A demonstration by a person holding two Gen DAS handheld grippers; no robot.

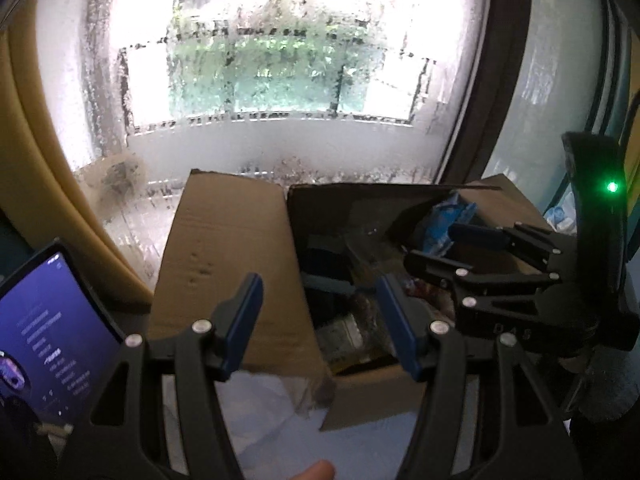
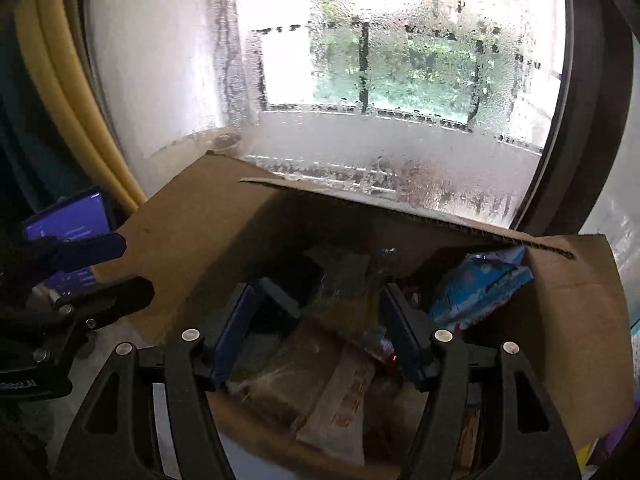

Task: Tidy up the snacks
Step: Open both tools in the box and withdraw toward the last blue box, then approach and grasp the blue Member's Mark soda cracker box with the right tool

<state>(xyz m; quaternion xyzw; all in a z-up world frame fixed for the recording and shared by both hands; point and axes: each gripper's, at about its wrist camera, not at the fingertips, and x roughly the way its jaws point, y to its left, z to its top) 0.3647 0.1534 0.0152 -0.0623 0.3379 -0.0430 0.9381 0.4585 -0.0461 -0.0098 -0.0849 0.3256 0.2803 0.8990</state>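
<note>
Snacks [image 2: 320, 380] below open right tool [image 2: 316, 336]

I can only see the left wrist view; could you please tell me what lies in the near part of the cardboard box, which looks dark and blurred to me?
Observer: In the right wrist view, flat brownish snack packets lie at the near end of the cardboard box.
Operator: Thank you. Are the right tongs holding any of them?
Observer: No. The right tongs are open above the packets, with nothing pressed between the pads.
Operator: And how does the blue packet sit?
Observer: The blue packet leans against the box's right wall, under the raised back flap.
</note>
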